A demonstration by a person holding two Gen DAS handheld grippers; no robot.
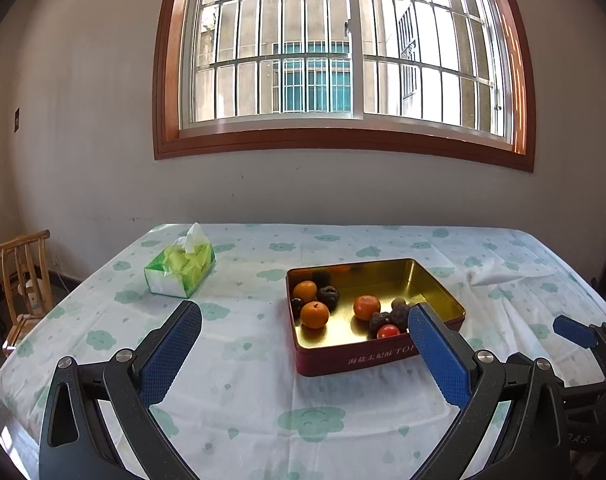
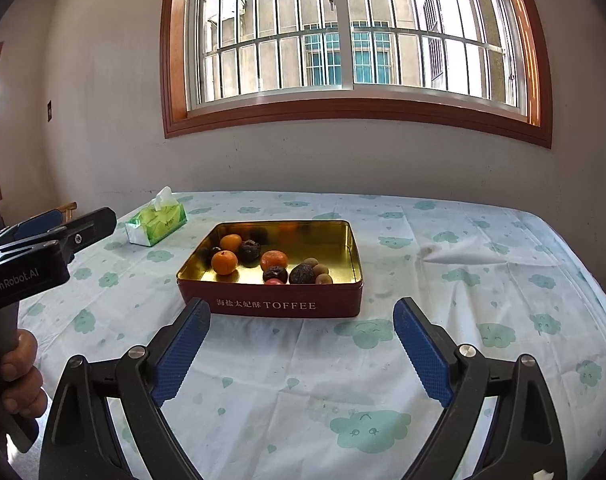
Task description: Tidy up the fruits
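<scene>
Your left gripper (image 1: 305,322) and right gripper (image 2: 301,322): both spread, empty, near toffee tin (image 2: 271,306); 3 oranges (image 2: 224,261) inside, perhaps more.

Your left gripper (image 1: 305,322) was held level, its blue-padded fingers (image 1: 171,352) spread wide with nothing between them. Your right gripper (image 2: 301,320) matched it, jaws fully apart and holding nothing. In the right wrist view, your left hand (image 2: 21,372) sat at 8 o'clock, wrapped round the handle. The right unit appeared at 3 o'clock in the left view.
</scene>
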